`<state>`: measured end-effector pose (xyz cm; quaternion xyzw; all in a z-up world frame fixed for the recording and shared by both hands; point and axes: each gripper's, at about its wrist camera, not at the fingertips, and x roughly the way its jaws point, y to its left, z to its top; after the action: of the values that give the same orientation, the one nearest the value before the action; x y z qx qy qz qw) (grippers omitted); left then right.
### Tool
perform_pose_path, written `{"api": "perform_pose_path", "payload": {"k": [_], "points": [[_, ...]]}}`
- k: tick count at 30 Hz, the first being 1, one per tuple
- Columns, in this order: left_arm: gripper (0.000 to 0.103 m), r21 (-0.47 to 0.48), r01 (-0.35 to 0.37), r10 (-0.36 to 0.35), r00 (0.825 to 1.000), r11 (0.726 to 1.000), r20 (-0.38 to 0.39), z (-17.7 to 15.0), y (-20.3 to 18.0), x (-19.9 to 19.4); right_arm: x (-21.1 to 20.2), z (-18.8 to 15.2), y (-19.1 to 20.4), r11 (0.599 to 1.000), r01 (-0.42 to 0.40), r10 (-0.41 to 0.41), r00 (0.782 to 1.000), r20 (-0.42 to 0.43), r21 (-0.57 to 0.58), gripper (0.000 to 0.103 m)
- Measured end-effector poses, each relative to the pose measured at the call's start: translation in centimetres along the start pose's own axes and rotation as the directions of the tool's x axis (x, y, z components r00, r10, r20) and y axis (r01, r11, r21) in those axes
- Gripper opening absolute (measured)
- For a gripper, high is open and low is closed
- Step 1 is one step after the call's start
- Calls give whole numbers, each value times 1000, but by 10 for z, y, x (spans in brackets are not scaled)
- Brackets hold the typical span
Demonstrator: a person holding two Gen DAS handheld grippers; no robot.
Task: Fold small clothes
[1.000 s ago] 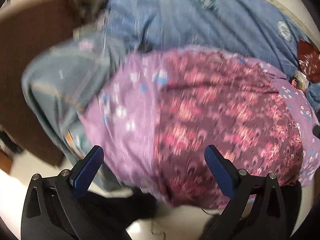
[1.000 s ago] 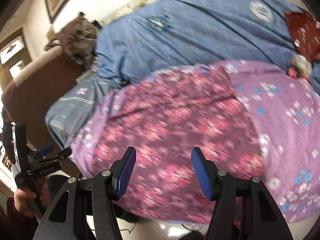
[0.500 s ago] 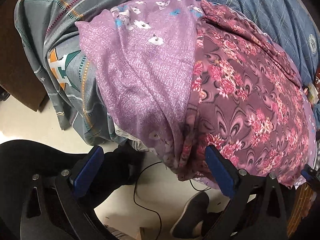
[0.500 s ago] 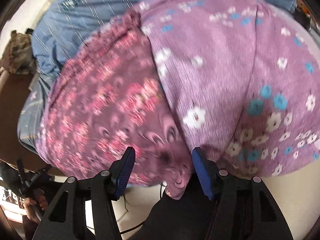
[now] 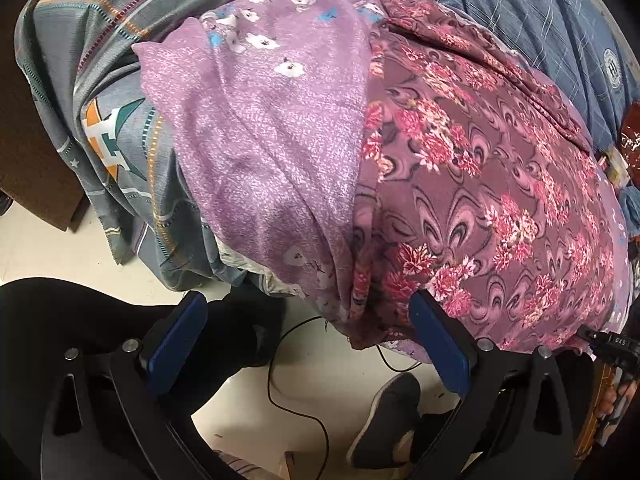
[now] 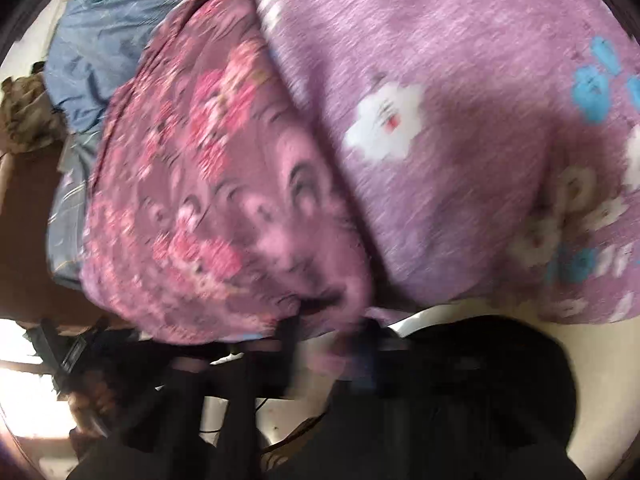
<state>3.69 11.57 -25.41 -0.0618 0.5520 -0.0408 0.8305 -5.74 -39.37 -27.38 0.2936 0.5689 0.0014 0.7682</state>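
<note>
A maroon floral garment (image 5: pixel 480 200) lies over a light purple flowered sheet (image 5: pixel 272 140) and hangs over the bed's near edge. My left gripper (image 5: pixel 308 344) is open and empty, just below the garment's hanging left corner. In the blurred right wrist view the garment (image 6: pixel 208 208) fills the left half and the purple sheet (image 6: pixel 460 140) the right. My right gripper (image 6: pixel 332 344) sits at the garment's hanging hem, with cloth between its fingers. The blur hides how far the jaws are closed.
A grey patterned blanket (image 5: pixel 100 100) and a blue checked quilt (image 5: pixel 560 20) cover the bed. Below are pale floor, a thin black cable (image 5: pixel 296 392), a grey shoe (image 5: pixel 384 412) and the person's dark trousers (image 5: pixel 60 320). A brown bed frame (image 5: pixel 28 180) is at left.
Both grippers dropped from above the bed to its near edge. The right gripper moved in onto the garment's hem and its fingers drew closer. The left stayed open.
</note>
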Motion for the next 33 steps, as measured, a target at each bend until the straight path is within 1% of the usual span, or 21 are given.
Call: {"api": "perform_pose_path", "payload": {"k": [2, 5, 8, 10, 11, 12, 14, 16, 18, 19, 20, 21, 22, 24, 26, 27, 28, 29, 31, 32, 33], "points": [[101, 3, -3, 3, 1000, 1000, -2, 1, 1, 2, -5, -6, 8, 1000, 2, -1, 1000, 12, -27, 5], [101, -8, -12, 12, 1000, 1000, -2, 0, 6, 3, -22, -10, 25, 997, -34, 37, 998, 51, -73, 4], [101, -20, -7, 7, 1000, 1000, 4, -1, 12, 0, -48, -12, 45, 982, -136, 149, 985, 92, -133, 4], [101, -19, 1, -1, 1000, 1000, 9, -2, 12, -1, -68, -12, 62, 961, -214, 237, 965, 117, -176, 4], [101, -16, 5, -5, 1000, 1000, 10, -3, 12, -2, -76, -13, 70, 949, -248, 275, 953, 127, -195, 4], [101, -14, 12, -12, 1000, 1000, 9, -3, 12, -3, -88, -12, 79, 932, -289, 323, 936, 141, -217, 4], [101, -9, 43, -43, 999, 999, 9, -4, 11, -4, -103, -10, 96, 909, -336, 381, 909, 167, -245, 4], [101, 4, 84, -84, 996, 996, 11, -5, 8, -5, -124, -7, 113, 879, -380, 445, 871, 210, -287, 4], [101, 26, 110, -111, 994, 994, 16, -6, 3, -6, -145, 0, 125, 851, -420, 502, 826, 255, -315, 4], [101, 35, 120, -121, 993, 992, 15, -6, 0, -6, -150, 4, 130, 842, -433, 520, 810, 272, -321, 4], [101, 43, 135, -135, 991, 990, 12, -7, -3, -6, -161, 6, 132, 831, -449, 542, 785, 300, -327, 4], [101, 47, 155, -155, 988, 987, 10, -7, -5, -5, -163, 12, 139, 825, -460, 556, 767, 321, -329, 4], [101, 48, 183, -183, 983, 982, 8, -8, -7, -5, -172, 15, 138, 817, -471, 570, 745, 346, -332, 4], [101, 44, 263, -263, 965, 964, 4, -10, -11, -4, -185, 23, 136, 819, -469, 571, 723, 390, -330, 4], [101, 26, 336, -336, 942, 942, -13, -12, -16, -1, -188, 33, 139, 821, -474, 569, 716, 403, -318, 4], [101, 14, 362, -362, 932, 932, -20, -13, -17, 1, -189, 37, 140, 825, -471, 564, 718, 408, -312, 4], [101, -4, 396, -396, 918, 918, -27, -14, -20, 3, -189, 41, 142, 830, -464, 557, 721, 412, -310, 4], [101, -27, 435, -436, 900, 900, -31, -15, -22, 5, -189, 42, 144, 832, -461, 554, 724, 411, -310, 4], [101, -73, 483, -487, 873, 872, -38, -19, -25, 12, -190, 44, 148, 836, -449, 546, 734, 403, -316, 4], [101, -96, 490, -495, 868, 867, -44, -20, -27, 17, -192, 43, 150, 837, -445, 545, 738, 399, -320, 4], [101, -114, 485, -493, 869, 867, -46, -22, -27, 20, -193, 44, 152, 835, -444, 546, 738, 396, -324, 4]]}}
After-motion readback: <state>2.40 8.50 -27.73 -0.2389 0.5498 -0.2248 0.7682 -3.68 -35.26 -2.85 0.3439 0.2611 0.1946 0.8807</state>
